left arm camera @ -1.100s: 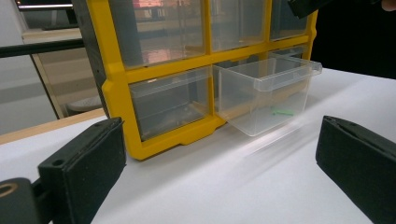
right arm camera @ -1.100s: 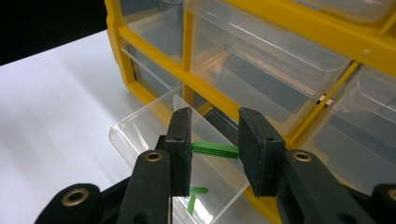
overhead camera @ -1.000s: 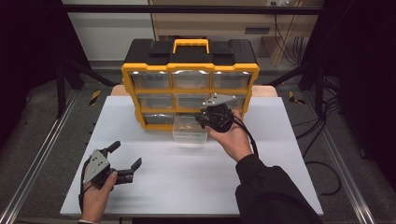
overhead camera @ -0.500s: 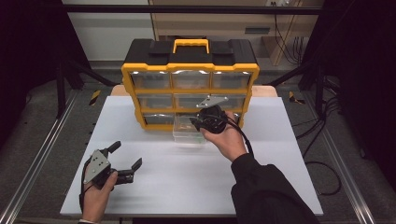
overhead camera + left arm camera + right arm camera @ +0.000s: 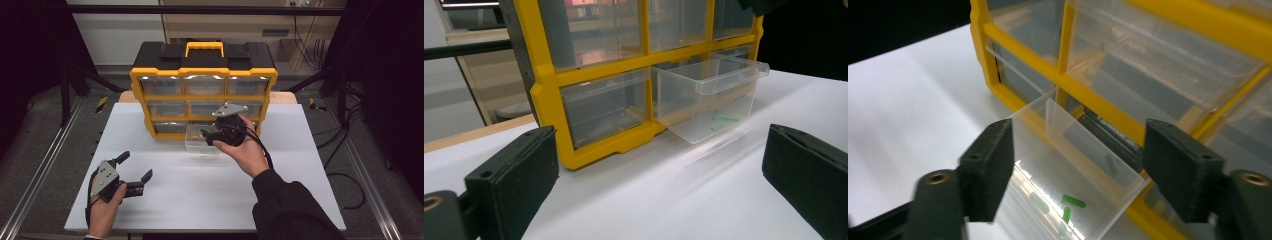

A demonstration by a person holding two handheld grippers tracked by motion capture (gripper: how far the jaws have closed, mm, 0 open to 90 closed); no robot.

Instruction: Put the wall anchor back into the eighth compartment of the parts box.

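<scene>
I see my right gripper [image 5: 212,136] poised over the clear drawer [image 5: 202,144], which is pulled out of the bottom middle slot of the yellow organizer [image 5: 202,75] on the white bench [image 5: 200,200]. Its fingers [image 5: 988,172] have just been opening and now stand apart, the drawer's front rim between them, not pressed. 2 small green pieces [image 5: 1070,205] lie on the drawer floor. My left gripper [image 5: 135,175] hangs near the bench's front left, well apart from the drawer, its fingers [image 5: 514,175] wide open and empty.
</scene>
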